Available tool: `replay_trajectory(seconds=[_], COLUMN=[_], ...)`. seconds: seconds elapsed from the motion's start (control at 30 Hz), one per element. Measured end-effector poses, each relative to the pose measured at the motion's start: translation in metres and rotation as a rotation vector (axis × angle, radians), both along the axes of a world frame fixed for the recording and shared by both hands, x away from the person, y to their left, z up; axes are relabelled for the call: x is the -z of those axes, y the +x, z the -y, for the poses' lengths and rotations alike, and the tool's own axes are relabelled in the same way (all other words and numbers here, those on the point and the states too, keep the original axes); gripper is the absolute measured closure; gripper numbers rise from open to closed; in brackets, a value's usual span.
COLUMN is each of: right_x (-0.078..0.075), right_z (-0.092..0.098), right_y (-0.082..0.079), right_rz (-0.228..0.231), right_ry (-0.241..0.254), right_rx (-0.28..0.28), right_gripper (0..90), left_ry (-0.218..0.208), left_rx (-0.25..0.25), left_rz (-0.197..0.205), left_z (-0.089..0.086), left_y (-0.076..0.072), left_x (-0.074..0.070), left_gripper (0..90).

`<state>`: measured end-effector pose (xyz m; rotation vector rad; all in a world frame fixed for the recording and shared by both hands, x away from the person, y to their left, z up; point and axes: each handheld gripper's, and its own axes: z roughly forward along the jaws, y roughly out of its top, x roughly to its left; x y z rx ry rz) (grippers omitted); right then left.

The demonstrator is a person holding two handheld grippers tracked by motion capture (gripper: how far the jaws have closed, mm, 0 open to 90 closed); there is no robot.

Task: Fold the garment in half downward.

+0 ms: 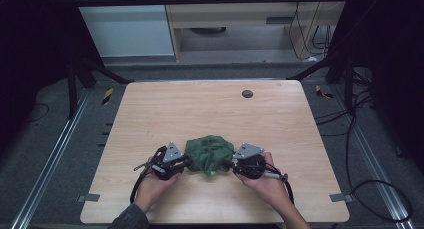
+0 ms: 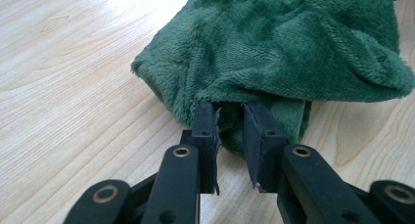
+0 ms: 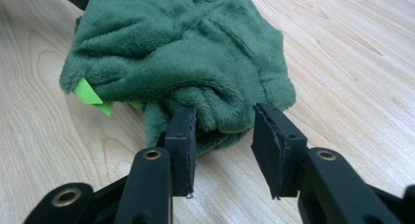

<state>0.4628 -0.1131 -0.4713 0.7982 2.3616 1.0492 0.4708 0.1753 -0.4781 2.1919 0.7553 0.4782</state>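
A bunched dark green fleece cloth (image 1: 209, 154) lies on the wooden table (image 1: 210, 109), near its front middle. My left gripper (image 1: 186, 162) is at the cloth's left edge. In the left gripper view its jaws (image 2: 230, 126) stand close together with a fold of the cloth (image 2: 293, 43) pinched between the tips. My right gripper (image 1: 231, 164) is at the cloth's right edge. In the right gripper view it (image 3: 222, 131) is open, its jaws on either side of a lobe of the cloth (image 3: 186, 48). A bright green tag (image 3: 90, 94) sticks out from under the cloth.
A small dark round disc (image 1: 247, 94) sits in the tabletop near the far edge. Bare wood surrounds the cloth on all sides. Cables (image 1: 370, 189) lie on the floor to the right of the table.
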Motion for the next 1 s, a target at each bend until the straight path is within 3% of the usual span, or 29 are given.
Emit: replay_trajectory(seconds=[0.53, 1.0], right_x=[-0.0038, -0.0036], right_z=[0.0023, -0.0031], right_y=[0.0022, -0.0044], right_rz=[0.036, 0.021], right_ry=[-0.011, -0.009], right_rx=[0.041, 0.015], right_gripper=[49.1, 46.6], left_ry=[-0.007, -0.010], left_rx=[0.002, 0.005], left_rz=[-0.017, -0.034], left_z=[0.0000, -0.0024], left_y=[-0.0011, -0.0067], left_x=[0.0004, 0.0044], left_gripper=[75.1, 73.8])
